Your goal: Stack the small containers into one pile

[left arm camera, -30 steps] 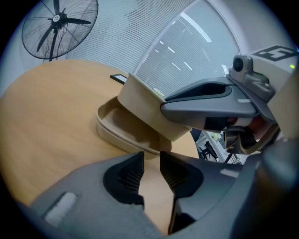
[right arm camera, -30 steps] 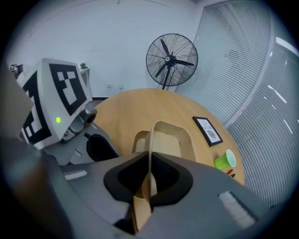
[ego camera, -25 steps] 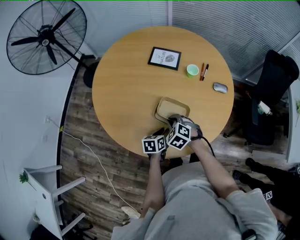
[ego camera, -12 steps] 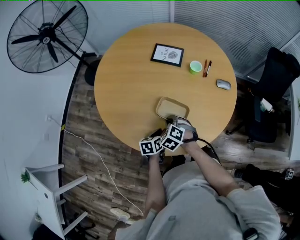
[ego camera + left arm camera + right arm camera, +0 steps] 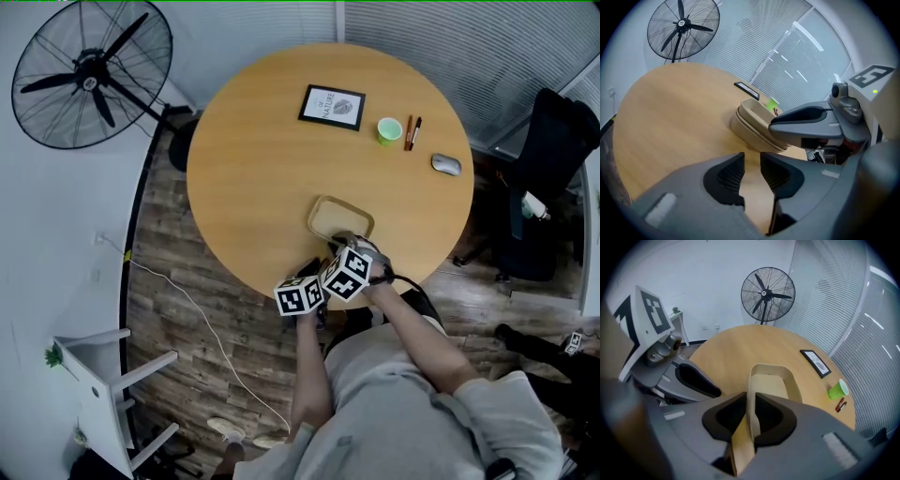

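Fan (image 5: 91, 70) is standing off to the far left of the table (image 5: 253, 169), taking no part.

Left gripper (image 5: 752, 158) is hanging over the table's near edge. Its jaws are sitting a narrow slit apart with only bare wood showing between them, so it is carrying nothing.

Just beside it, the beige containers (image 5: 339, 217) are sitting near the table's near edge. In the left gripper view two rims are showing, one inside the other, so they are reading as already nested into one pile.

Right gripper (image 5: 751, 401) is straddling the pile's near rim. The thin upright wall is standing between its jaws, which have just been opening. The pads are looking just clear of the wall rather than pinching it.

Further right, green cup (image 5: 385, 130), pens (image 5: 411, 134) and mouse (image 5: 444, 165) are lying well apart from the work.

Handling, as judgement:
- The containers are looking thin-walled, light and smooth, probably slightly flexible.
- A hard pinch is likely bowing the wall.
- Best hold is on a straight run of rim, one pad inside and one outside, with modest pressure.
- Being light, the pile is liable to slide on the smooth wood if nudged.
- The inner container may be clinging to the outer one when lifted.
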`<state>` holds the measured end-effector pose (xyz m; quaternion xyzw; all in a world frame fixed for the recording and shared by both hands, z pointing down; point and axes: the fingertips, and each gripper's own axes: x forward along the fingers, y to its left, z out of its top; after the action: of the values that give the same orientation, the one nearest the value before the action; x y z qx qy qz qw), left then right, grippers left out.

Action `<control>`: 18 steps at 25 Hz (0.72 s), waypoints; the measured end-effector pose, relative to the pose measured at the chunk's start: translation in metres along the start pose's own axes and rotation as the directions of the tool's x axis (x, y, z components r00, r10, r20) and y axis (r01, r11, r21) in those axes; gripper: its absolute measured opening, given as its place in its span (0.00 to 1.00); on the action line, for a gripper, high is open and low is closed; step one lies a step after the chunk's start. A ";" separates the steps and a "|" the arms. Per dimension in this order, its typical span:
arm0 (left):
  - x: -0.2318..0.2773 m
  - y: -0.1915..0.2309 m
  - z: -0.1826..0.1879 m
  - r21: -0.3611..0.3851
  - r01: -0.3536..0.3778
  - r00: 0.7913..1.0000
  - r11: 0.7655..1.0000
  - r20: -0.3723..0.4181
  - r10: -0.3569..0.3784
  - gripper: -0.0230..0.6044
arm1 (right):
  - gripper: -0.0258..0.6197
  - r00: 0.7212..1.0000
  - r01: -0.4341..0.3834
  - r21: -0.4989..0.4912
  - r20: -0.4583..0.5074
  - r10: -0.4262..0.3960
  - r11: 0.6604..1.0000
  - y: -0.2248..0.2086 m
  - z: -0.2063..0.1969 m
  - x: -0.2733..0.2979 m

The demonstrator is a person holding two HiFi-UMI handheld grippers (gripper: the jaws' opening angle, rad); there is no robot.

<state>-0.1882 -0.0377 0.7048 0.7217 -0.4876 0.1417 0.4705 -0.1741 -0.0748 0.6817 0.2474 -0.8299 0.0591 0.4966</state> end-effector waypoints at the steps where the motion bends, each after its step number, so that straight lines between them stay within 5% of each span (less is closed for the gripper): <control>1: 0.000 -0.002 0.000 0.004 -0.004 1.000 1.000 0.003 0.004 0.21 | 0.13 1.000 -0.008 0.009 0.006 0.007 1.000 0.001 -0.003 -0.001; 18: -0.025 -0.066 0.009 0.109 -0.092 0.990 0.990 0.113 0.079 0.21 | 0.16 0.956 -0.132 0.281 0.291 0.047 0.951 -0.029 -0.047 -0.094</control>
<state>-0.1473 -0.0250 0.6478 0.7323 -0.5342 0.1498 0.3948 -0.0872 -0.0511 0.6210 0.2868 -0.8839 0.1701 0.3278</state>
